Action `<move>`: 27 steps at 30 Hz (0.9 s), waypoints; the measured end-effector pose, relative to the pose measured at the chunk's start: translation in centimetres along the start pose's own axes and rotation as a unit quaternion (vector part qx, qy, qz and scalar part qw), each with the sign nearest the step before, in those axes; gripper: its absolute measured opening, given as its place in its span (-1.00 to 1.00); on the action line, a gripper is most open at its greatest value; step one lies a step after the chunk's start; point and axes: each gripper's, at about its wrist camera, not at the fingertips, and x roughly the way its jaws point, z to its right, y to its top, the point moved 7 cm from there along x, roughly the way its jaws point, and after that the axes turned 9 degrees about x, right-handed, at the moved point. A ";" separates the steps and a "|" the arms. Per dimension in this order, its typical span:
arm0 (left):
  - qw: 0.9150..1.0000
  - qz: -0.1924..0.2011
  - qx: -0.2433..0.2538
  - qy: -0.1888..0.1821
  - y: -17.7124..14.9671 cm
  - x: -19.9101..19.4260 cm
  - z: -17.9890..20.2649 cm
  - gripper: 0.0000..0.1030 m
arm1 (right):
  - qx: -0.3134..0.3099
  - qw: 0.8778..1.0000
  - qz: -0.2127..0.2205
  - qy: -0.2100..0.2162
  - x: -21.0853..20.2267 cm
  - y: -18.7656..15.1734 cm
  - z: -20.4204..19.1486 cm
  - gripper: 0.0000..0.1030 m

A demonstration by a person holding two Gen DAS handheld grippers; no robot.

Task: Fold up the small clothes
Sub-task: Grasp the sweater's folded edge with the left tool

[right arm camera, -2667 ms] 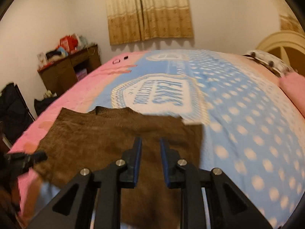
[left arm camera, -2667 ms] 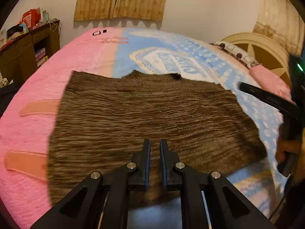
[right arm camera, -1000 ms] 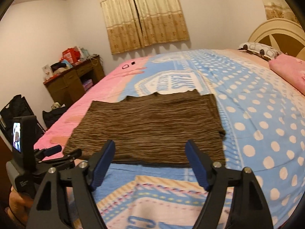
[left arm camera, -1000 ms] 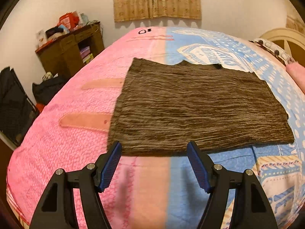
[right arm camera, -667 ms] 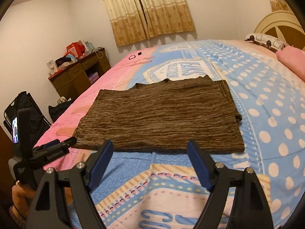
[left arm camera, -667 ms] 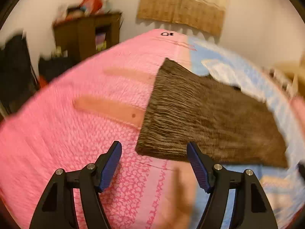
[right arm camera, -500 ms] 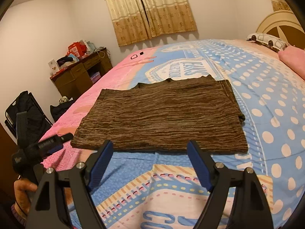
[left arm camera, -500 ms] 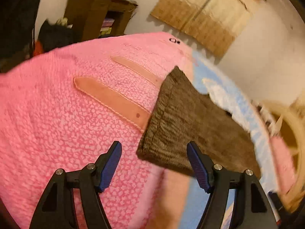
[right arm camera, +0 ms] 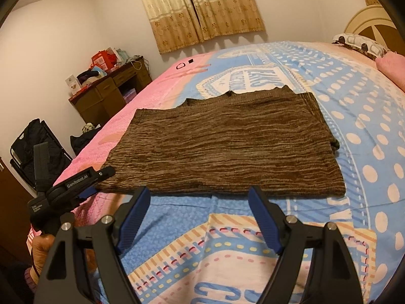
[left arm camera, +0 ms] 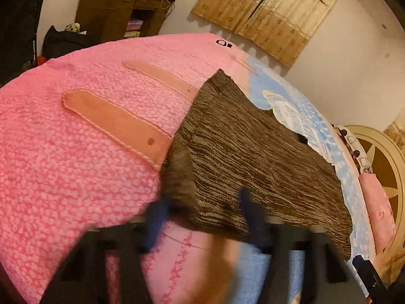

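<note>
Brown knitted garment flat on the bed, left corner going into the jaws

I read "GenRobot.AI" on my left gripper (right arm camera: 95, 190), its jaws closing around the brown striped knit garment's (right arm camera: 227, 152) near-left corner on the pink-and-blue bedspread (right arm camera: 367, 126); my right gripper (right arm camera: 200, 217) hovers wide apart, empty.

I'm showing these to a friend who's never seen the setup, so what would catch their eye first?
First, the brown knit garment, spread flat across the middle of the pink and blue bedspread. Next, the left tongs, closing at the garment's near corner on the pink side, with fabric between the blurred fingers. The right tongs hang open just short of the near hem.
</note>
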 end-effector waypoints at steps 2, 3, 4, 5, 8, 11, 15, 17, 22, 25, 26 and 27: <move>1.000 -0.011 -0.002 0.005 0.0 0.5 -0.3 -0.68 | 0.003 1.000 -0.002 0.000 0.1 0.0 0.0 0.60; 1.000 -0.009 -0.006 0.002 0.1 0.5 -0.4 -0.68 | 0.003 1.000 -0.003 0.001 0.1 0.0 -0.1 0.60; 1.000 -0.008 -0.011 -0.003 0.1 0.4 -0.4 -0.68 | 0.003 1.000 -0.003 0.001 0.1 -0.1 -0.1 0.60; 1.000 -0.008 -0.012 -0.004 0.1 0.4 -0.6 -0.68 | 0.001 1.000 -0.002 0.001 0.1 -0.1 -0.2 0.60; 1.000 -0.008 -0.014 -0.007 0.1 0.4 -0.8 -0.68 | -0.006 1.000 0.003 -0.005 -0.1 0.0 -0.3 0.60; 1.000 -0.007 -0.013 -0.005 0.1 0.2 -1.1 -0.68 | 0.000 1.000 -0.002 -0.005 0.1 -0.1 -0.2 0.60; 1.000 -0.007 0.007 0.022 0.2 -0.2 -1.1 -0.68 | 0.007 1.000 -0.006 -0.008 0.3 -0.1 0.1 0.60; 1.000 -0.007 0.010 0.026 0.2 -0.2 -1.1 -0.68 | 0.007 1.000 -0.007 -0.008 0.4 -0.1 0.1 0.60; 1.000 -0.011 0.006 0.025 0.5 0.2 -1.0 -0.68 | 0.001 1.000 -0.011 -0.008 0.5 -0.3 0.1 0.60; 1.000 -0.011 0.009 0.025 0.7 0.3 -0.9 -0.68 | 0.003 1.000 -0.015 -0.008 0.6 -0.5 0.0 0.60; 1.000 -0.011 0.009 0.025 0.7 0.3 -0.9 -0.68 | 0.003 1.000 -0.017 -0.009 0.7 -0.5 0.0 0.60; 1.000 -0.010 0.008 0.023 0.7 0.4 -0.9 -0.68 | 0.003 1.000 -0.018 -0.009 0.8 -0.5 -0.1 0.60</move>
